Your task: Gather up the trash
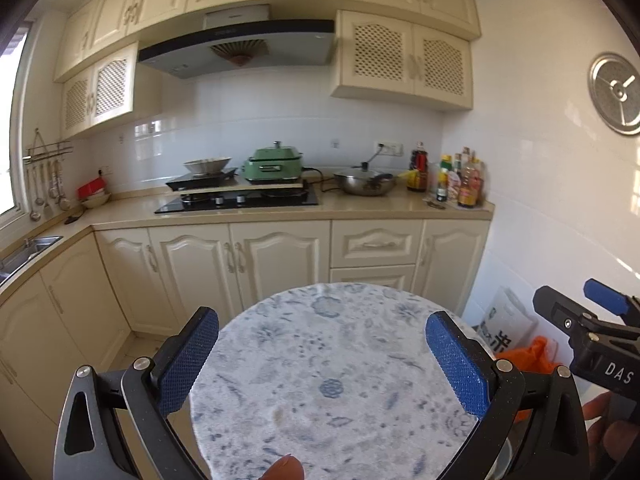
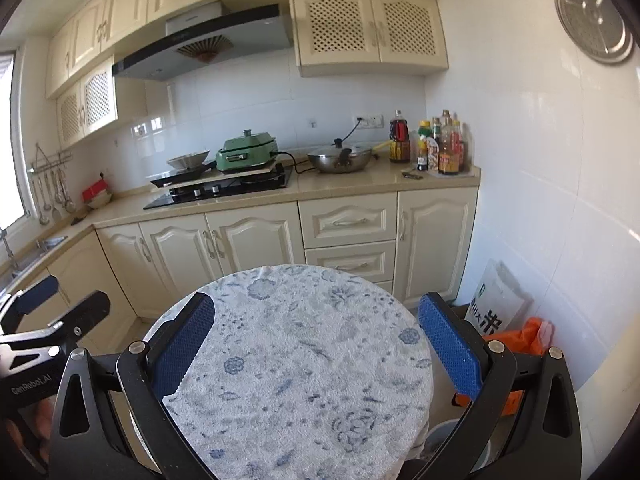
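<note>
Grippers are both hanging open and empty over the round cloth-covered table: left gripper, right gripper. Trash is not showing on it; an orange bag is lying lower right, nearer the right gripper.

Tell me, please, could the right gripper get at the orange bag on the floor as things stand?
Probably yes: the right gripper is open and empty, and the orange bag lies exposed beside the round table, below to its right.
</note>
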The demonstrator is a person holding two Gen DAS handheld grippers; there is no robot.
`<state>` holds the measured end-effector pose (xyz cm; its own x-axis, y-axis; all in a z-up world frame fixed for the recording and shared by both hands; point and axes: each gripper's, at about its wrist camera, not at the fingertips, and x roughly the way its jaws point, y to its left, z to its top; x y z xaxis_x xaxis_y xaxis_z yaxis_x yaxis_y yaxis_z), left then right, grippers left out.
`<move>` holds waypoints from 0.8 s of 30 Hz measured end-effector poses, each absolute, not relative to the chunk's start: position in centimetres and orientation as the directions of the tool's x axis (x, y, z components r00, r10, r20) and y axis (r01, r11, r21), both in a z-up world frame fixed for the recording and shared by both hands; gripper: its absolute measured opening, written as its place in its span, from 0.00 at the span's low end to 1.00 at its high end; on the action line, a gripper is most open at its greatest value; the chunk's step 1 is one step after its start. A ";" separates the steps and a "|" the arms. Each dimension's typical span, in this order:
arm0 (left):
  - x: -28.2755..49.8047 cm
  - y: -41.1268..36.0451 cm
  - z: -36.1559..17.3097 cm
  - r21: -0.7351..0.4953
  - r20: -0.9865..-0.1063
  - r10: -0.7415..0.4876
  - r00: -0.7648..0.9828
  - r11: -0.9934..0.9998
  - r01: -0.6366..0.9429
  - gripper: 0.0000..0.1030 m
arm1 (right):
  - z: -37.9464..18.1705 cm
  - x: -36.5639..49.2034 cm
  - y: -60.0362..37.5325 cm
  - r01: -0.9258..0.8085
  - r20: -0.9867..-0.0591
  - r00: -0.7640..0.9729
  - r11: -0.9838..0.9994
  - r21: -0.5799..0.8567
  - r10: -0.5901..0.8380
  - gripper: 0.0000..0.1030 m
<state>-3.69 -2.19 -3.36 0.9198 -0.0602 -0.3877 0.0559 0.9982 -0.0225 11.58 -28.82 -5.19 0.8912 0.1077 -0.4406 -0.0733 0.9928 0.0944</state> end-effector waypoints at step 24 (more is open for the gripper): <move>-4.7 -0.7 -3.0 -0.097 -0.346 -0.055 0.937 0.995 0.023 0.99 | -5.9 12.7 -24.4 -0.117 -0.454 0.882 0.992 0.044 0.124 1.00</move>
<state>-4.74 -0.69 -3.02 0.9365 -0.0553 -0.3461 0.0227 0.9950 -0.0975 12.68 -24.38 -5.89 0.8823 0.1245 -0.4540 -0.1174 0.9921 0.0437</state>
